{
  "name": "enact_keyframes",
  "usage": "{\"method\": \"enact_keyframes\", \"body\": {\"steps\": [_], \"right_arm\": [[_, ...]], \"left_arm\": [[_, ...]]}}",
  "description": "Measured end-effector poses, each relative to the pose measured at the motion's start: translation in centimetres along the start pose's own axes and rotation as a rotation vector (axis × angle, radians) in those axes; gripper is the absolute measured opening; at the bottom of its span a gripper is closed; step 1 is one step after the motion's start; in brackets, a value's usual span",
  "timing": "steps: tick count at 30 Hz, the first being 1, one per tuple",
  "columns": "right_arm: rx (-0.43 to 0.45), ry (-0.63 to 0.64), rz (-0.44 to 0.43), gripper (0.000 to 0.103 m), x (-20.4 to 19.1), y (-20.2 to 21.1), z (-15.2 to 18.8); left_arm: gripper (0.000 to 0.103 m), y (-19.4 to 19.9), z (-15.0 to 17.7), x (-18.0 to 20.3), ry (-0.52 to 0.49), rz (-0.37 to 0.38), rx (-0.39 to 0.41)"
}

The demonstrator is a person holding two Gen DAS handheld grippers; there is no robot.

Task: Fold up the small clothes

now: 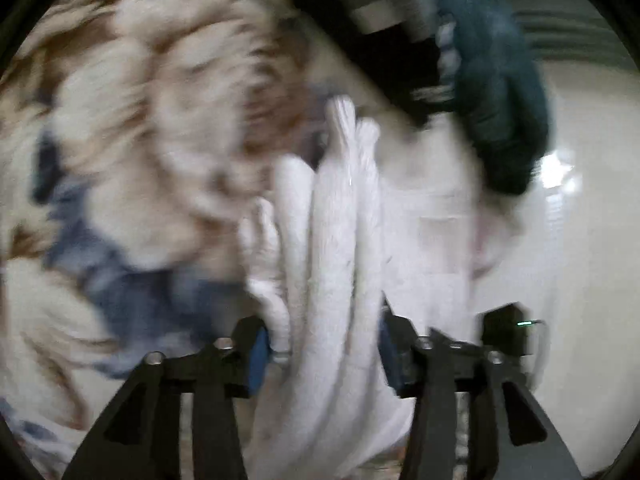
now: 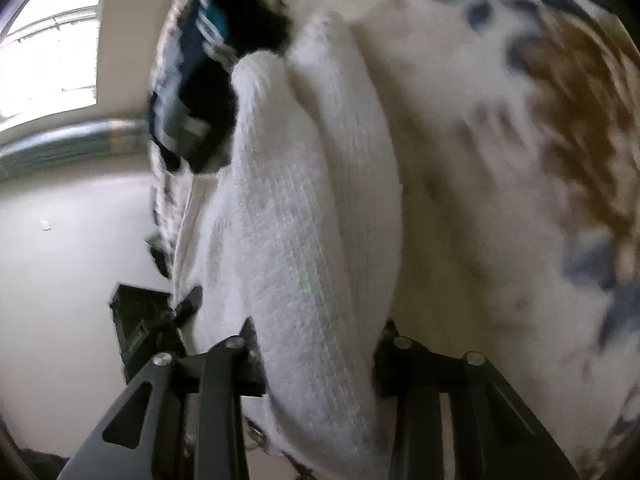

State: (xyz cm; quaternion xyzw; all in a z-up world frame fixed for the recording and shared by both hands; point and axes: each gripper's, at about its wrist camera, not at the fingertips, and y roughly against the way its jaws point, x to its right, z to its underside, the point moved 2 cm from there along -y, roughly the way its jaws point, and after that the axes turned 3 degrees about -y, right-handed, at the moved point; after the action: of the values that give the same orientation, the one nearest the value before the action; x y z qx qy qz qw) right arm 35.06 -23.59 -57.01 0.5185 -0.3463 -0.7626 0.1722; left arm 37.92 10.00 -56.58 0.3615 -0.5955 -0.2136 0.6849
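Observation:
A white ribbed knit garment hangs in bunched folds between the fingers of my left gripper, which is shut on it. The same white garment fills the middle of the right wrist view, and my right gripper is shut on it too. Both views are blurred by motion. The garment is held over a bed cover with a brown and blue leaf print, which also shows in the right wrist view.
A pile of dark clothes, teal and black-and-white striped, lies at the bed's far edge; it also shows in the right wrist view. Pale glossy floor lies beside the bed. A bright window is at the far left.

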Motion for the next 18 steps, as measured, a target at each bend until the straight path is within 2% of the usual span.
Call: {"method": "enact_keyframes", "body": {"steps": [1,2,3,5,6,9,12,13,15,16,17,18], "right_arm": [[-0.014,0.006,0.074,0.049,0.8,-0.5,0.2],[-0.017,0.017,0.173,0.054,1.6,-0.7,0.2],[-0.006,0.024,0.225,0.055,2.0,-0.5,0.1],[0.045,0.036,0.233,0.056,1.6,0.9,0.1],[0.097,0.061,0.249,0.056,0.8,2.1,0.0],[0.218,0.159,0.277,0.056,-2.2,4.9,-0.4],[0.289,0.247,0.295,0.056,-5.1,5.9,-2.5],[0.293,0.268,0.307,0.056,-5.8,5.7,-3.1],[0.293,0.318,0.322,0.056,-7.6,5.0,-4.2],[0.294,0.352,0.341,0.056,-8.4,4.3,-4.7],[0.288,0.387,0.360,0.055,-9.8,3.0,-5.2],[0.274,0.418,0.383,0.053,-10.1,2.2,-5.3]], "left_arm": [[0.048,-0.1,0.0,-0.3,0.001,-0.039,-0.001],[0.056,0.4,-0.2,-0.4,0.004,-0.045,0.011],[0.059,1.3,-0.3,-0.1,-0.010,-0.072,0.041],[0.059,2.9,-0.7,1.6,-0.092,-0.132,0.114],[0.059,3.4,-1.2,3.2,-0.151,-0.154,0.145],[0.062,2.8,-2.6,6.8,-0.315,-0.235,0.188],[0.062,-0.2,-4.4,9.0,-0.417,-0.273,0.176],[0.062,-1.7,-5.4,10.2,-0.442,-0.286,0.163],[0.062,-3.0,-4.9,10.3,-0.495,-0.320,0.139],[0.058,-4.5,-5.3,10.8,-0.534,-0.355,0.124],[0.030,-5.2,-5.1,10.7,-0.565,-0.366,0.108],[0.012,-5.9,-5.3,10.7,-0.575,-0.387,0.099]]}}
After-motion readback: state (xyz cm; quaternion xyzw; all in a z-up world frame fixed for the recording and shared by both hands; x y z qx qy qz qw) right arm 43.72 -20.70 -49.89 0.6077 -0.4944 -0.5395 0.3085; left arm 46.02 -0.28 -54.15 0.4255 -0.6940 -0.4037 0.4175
